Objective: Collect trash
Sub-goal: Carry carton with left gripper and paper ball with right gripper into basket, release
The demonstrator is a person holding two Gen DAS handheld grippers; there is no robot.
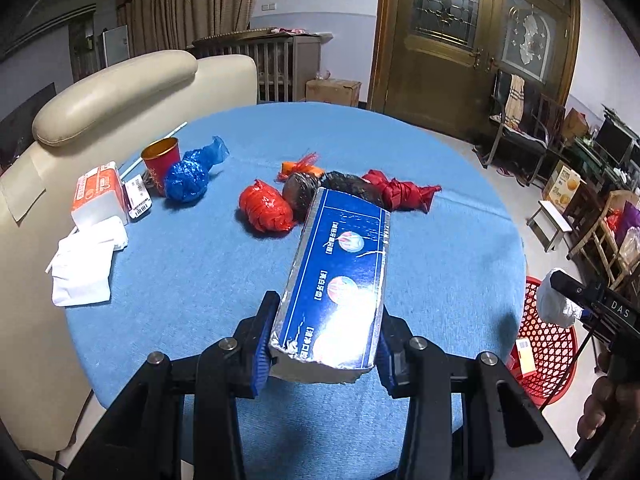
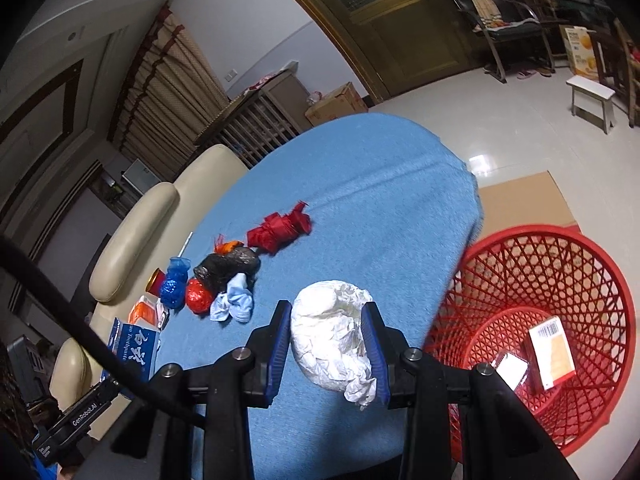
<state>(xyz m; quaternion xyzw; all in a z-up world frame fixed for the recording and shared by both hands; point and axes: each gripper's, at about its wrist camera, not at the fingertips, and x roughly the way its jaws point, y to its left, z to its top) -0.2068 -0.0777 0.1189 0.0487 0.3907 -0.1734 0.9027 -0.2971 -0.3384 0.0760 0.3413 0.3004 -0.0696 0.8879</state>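
I am holding a blue box [image 1: 340, 276] tight in my left tongs [image 1: 324, 344] and a white wad [image 2: 332, 340], maybe paper, in my right tongs [image 2: 328, 352], near the red basket [image 2: 560, 264].

A glossy foil-edged cardboard toothpaste box [image 1: 336, 280], crinkled shiny plastic bags [image 1: 264, 208], a crumpled matt paper wad [image 2: 336, 344], matt woven cloth on the counter [image 1: 440, 240], a latticed plastic basket [image 2: 560, 272].
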